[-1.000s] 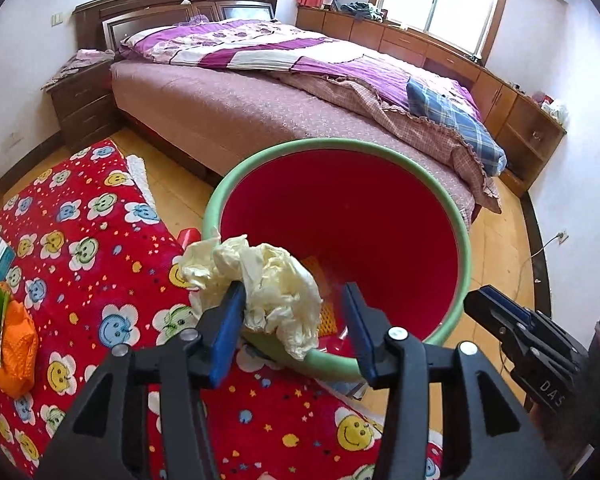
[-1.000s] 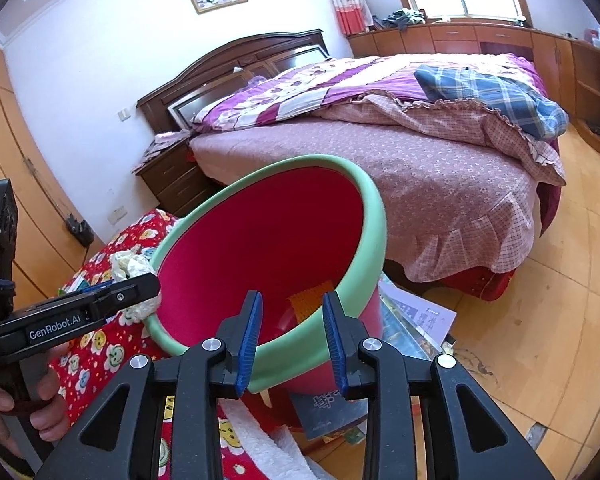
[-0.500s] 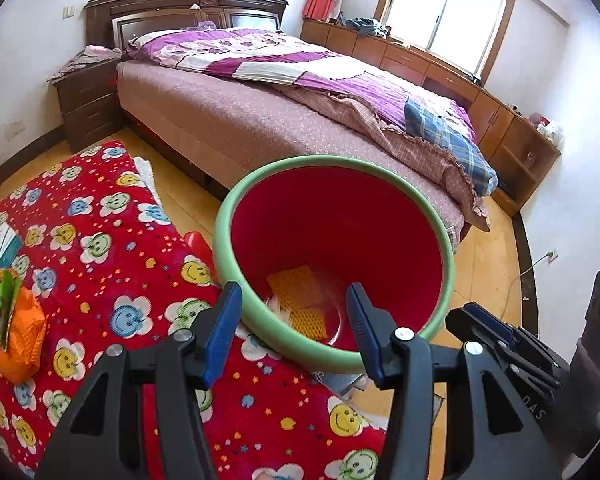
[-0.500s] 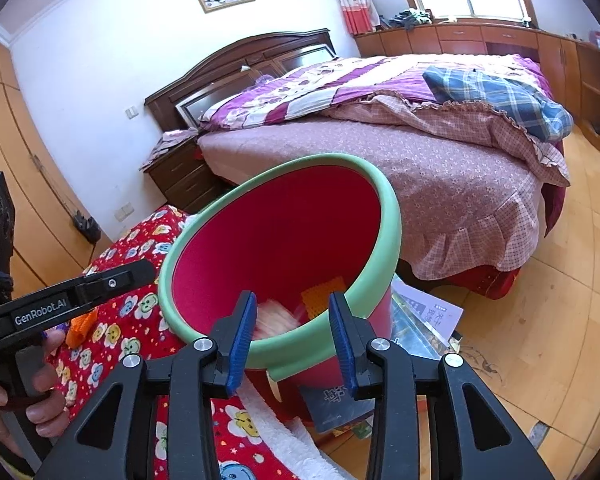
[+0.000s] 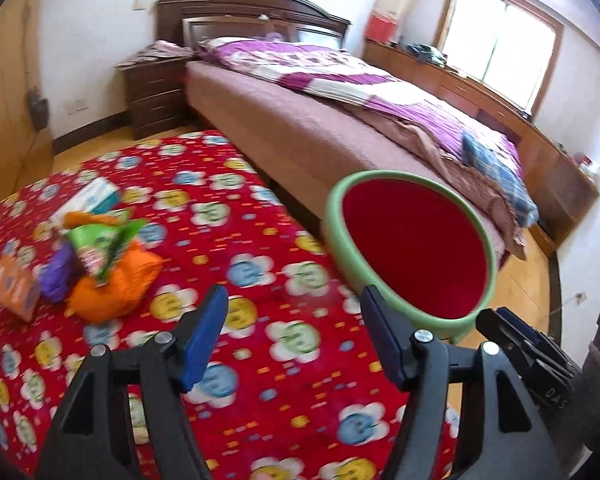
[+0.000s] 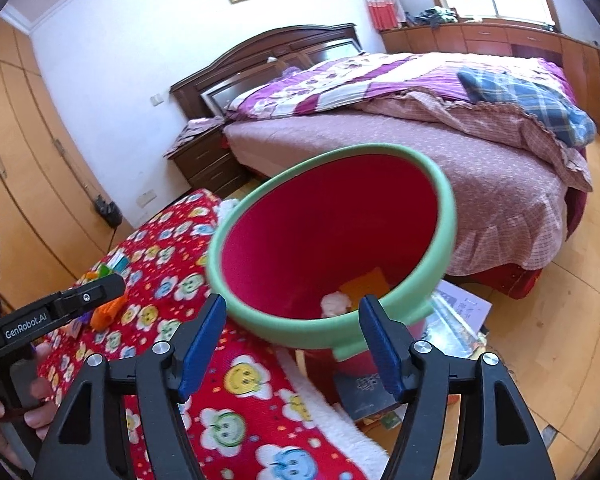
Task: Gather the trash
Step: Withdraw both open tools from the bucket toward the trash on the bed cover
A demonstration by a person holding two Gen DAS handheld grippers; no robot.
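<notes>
Both our grippers are empty: left gripper (image 5: 294, 334) fingers spread wide over the red flowered counter (image 5: 260, 360), right gripper (image 6: 292, 336) fingers wide just before the bin (image 6: 332, 240) rim. Bin sits tilted at the counter edge, crumpled paper (image 6: 334, 304) already inside. Remaining wrappers (image 5: 100, 264) are piled well left on the counter. Risk: nothing grips the tilted bin, so a bump could tip it and spill; crinkly bags may slip from fingers.
</notes>
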